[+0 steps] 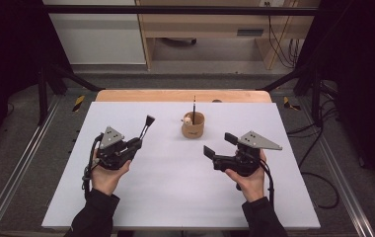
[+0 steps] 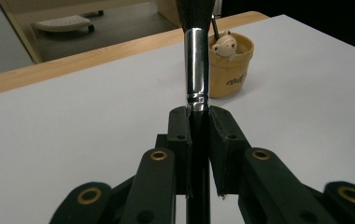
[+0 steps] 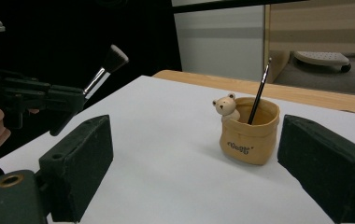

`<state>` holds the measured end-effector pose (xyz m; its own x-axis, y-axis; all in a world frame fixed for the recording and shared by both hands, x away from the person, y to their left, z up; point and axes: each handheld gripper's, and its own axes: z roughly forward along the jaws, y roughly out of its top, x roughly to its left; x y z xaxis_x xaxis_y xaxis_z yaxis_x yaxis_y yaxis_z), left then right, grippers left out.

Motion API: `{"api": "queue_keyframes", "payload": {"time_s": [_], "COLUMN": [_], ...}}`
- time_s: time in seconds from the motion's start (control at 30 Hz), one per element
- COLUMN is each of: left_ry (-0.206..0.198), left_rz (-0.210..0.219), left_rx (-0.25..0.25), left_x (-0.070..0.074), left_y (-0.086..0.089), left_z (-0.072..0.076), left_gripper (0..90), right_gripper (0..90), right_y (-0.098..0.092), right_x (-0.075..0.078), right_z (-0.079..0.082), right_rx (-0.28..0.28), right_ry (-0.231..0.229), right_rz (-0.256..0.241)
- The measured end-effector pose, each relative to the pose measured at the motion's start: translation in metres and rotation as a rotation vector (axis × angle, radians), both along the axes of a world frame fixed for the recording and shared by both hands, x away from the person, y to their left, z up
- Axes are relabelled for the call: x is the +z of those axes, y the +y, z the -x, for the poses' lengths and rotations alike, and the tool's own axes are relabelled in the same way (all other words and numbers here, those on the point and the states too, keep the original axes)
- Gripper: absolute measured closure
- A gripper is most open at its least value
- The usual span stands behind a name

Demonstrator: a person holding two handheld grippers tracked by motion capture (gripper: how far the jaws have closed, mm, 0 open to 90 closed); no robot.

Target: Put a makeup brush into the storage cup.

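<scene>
My left gripper (image 1: 139, 138) (image 2: 198, 112) is shut on a makeup brush (image 1: 147, 124) (image 2: 196, 60) (image 3: 104, 66) with a silver ferrule and dark bristles, held off the white table and pointing up and away. A tan pouch-shaped holder (image 1: 193, 126) (image 2: 229, 65) (image 3: 249, 133) with a small bear figure (image 3: 225, 107) on its rim stands mid-table toward the back. A thin dark brush (image 1: 194, 108) (image 3: 259, 91) stands upright in it. My right gripper (image 1: 220, 144) (image 3: 199, 163) is open with nothing between its jaws, to the right of the holder and aimed toward it.
The white table top (image 1: 175, 187) lies on a wooden board (image 1: 126, 95) whose edge shows at the back. Black frame bars (image 1: 175, 10) and cables (image 1: 318, 148) stand around the table. A rolling base (image 3: 323, 59) sits on the floor beyond.
</scene>
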<state>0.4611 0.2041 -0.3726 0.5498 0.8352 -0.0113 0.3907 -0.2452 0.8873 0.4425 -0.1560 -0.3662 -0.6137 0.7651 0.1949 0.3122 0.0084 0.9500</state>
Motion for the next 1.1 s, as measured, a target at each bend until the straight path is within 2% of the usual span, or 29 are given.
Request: {"api": "queue_keyframes", "payload": {"time_s": [0.1,0.37,0.6,1.1], "left_ry": [-0.009,-0.014,-0.017,-0.036], "left_rz": [0.012,0.007,0.023,0.020], "left_rx": [-0.004,-0.028,-0.040,-0.061], "left_x": [0.002,0.001,0.001,0.000], "left_y": [-0.006,-0.023,-0.032,-0.047], "left_z": [-0.001,-0.001,0.001,0.006], "left_gripper": [79.0,79.0,79.0,79.0], "right_gripper": [11.2,11.9,11.3,12.5], "right_y": [0.002,0.006,0.011,0.025], "right_x": [0.001,0.006,0.008,0.008], "right_z": [-0.001,-0.003,-0.005,-0.007], "right_rx": [0.002,0.008,0.005,0.017], "right_ry": [0.000,0.011,0.015,0.040], "right_rz": [-0.007,-0.030,-0.035,-0.051]}}
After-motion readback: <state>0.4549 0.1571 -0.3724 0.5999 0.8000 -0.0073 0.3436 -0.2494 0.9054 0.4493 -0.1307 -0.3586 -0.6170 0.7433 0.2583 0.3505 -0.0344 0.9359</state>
